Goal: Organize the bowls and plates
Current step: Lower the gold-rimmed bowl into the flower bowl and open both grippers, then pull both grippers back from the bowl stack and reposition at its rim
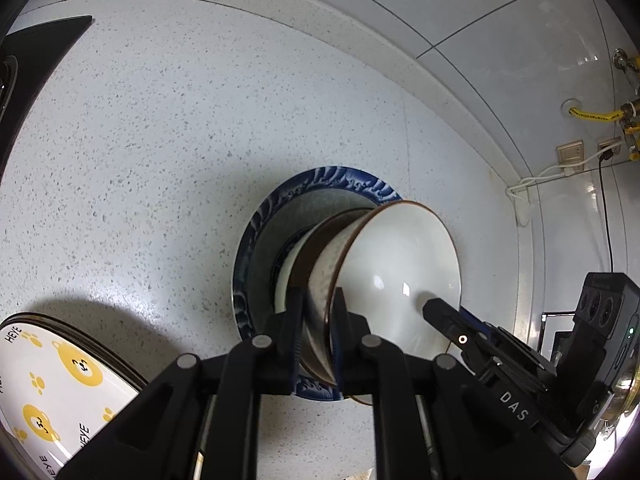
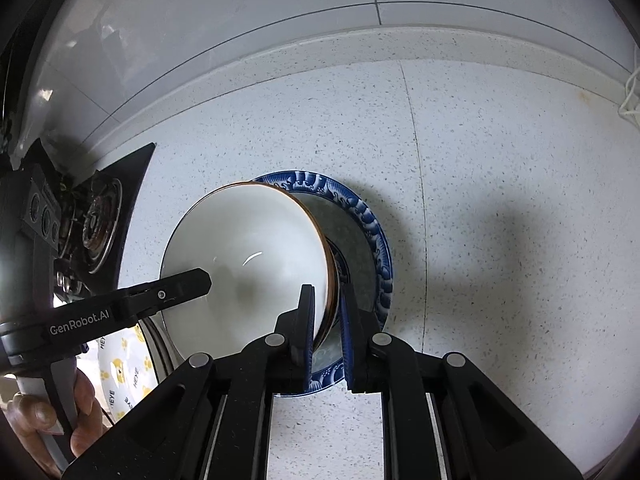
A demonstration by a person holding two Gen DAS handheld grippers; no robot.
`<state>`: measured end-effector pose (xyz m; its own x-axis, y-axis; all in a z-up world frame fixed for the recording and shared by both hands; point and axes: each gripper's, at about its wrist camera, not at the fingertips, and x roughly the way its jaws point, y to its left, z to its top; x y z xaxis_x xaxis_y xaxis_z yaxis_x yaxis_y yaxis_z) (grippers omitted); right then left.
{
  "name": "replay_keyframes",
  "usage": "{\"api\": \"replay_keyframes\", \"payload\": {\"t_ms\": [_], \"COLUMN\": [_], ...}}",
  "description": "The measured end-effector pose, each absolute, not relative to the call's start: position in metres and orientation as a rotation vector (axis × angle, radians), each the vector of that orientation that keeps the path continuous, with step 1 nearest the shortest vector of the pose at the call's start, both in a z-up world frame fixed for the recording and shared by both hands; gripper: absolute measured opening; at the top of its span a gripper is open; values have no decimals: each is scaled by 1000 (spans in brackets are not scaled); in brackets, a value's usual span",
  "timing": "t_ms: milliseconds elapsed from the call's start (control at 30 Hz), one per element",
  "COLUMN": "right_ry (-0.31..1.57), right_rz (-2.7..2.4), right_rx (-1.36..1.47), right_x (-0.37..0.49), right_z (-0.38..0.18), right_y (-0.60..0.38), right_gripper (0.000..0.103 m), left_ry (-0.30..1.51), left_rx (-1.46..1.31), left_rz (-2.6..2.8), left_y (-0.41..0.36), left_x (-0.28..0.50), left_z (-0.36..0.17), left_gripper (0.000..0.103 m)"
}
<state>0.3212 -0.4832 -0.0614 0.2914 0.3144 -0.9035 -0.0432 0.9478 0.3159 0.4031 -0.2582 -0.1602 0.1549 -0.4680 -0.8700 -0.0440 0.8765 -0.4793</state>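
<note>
A white bowl (image 1: 396, 276) with a thin brown rim sat over a blue-patterned plate (image 1: 344, 182) on the speckled bench (image 1: 160, 140), near the tiled back wall (image 1: 500, 40). It appeared to rest inside a darker, brown-sided bowl (image 1: 316, 264), though how the two nested could not be told for sure.

Both hand-held grippers pointed steeply down at the bowl from opposite sides. The left hand-held gripper (image 1: 318, 312) was clenched on the rim nearest it, one finger inside the white bowl and one outside against the dark wall. The right hand-held gripper (image 2: 326, 312) was likewise clamped on the far side of the rim, its inner finger within the bowl and its blue-padded outer finger between bowl and plate. In the right wrist view a hand (image 2: 60, 420) gripped the handle of the left tool at the lower left.

Beside the plate, toward the left hand, lay a white plate printed with yellow bears (image 1: 52, 392). A black stove (image 2: 100, 220) with its burner stood further along the bench. Wall sockets (image 1: 570, 154) and a yellow hose (image 1: 592, 114) were seen on the wall to the right.
</note>
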Motion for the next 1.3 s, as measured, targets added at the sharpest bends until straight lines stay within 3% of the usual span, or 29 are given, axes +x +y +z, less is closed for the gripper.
{"api": "replay_keyframes", "payload": {"t_ms": [233,400,500,567,833,1067,1300], "right_ry": [1230,1206,1184,1176,1119,1048,1003], "right_rz": [243,240,241,246,257,253,265], "right_rx": [275,306,321,327,352,352,350], "right_x": [324,320,316,313,298,275,248], "right_z": [-67,-65,-61,-60,-43,-23,-14], "right_y": [-490,-497,-499,-500,-504,-509,-526], "right_gripper": [12,29,34,34,39,57,66], "left_ry": [1380,1355,1338,1327,1304,1218,1226], "left_rx": [-410,-393,-373,-322,-293,-328,-367], "left_rz": [-316,-335,-345,-330,-342,-380,-435], "left_y": [-255,-254,-255,-257,-250,-224,-186], "left_x": [400,395,393,391,380,367,355], "left_z": [-153,-146,-142,-139,-136,-110,-95], "left_gripper": [17,19,26,36,36,39,45]}}
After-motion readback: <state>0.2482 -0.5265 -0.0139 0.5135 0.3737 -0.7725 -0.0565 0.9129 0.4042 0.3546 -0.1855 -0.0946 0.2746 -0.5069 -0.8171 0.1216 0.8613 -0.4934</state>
